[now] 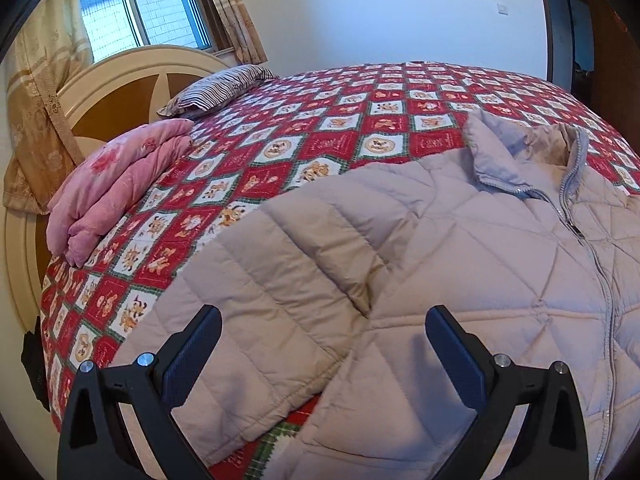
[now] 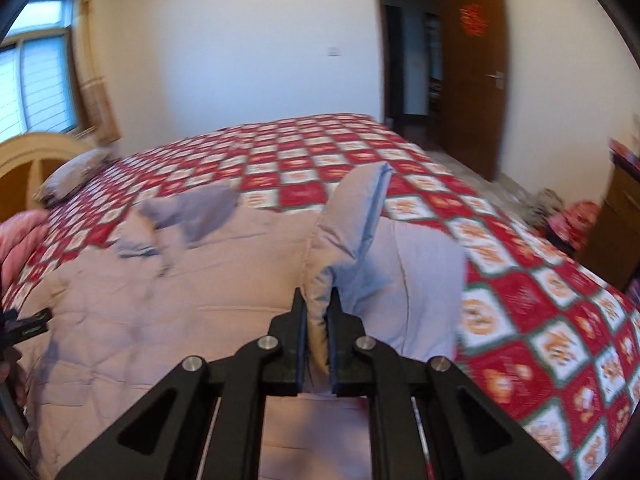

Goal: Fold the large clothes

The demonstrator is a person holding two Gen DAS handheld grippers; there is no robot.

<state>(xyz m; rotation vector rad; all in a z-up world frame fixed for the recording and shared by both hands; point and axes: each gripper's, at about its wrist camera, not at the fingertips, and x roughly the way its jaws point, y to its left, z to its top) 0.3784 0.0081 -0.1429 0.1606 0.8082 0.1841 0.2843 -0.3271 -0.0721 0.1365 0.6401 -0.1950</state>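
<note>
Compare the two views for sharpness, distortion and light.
Left wrist view: sharp, the jacket quilting and zipper crisp, daylight from the window, fisheye bowing the bed. Right wrist view: motion-blurred, smearing the quilt pattern and the collar, though the right gripper pinching the sleeve stays fairly clear.

Matt quilted cloth jacket [image 1: 460, 264] with metal zip [image 1: 592, 256], printed cloth bedspread [image 1: 320, 136], glossy wooden headboard [image 1: 120, 84].
</note>
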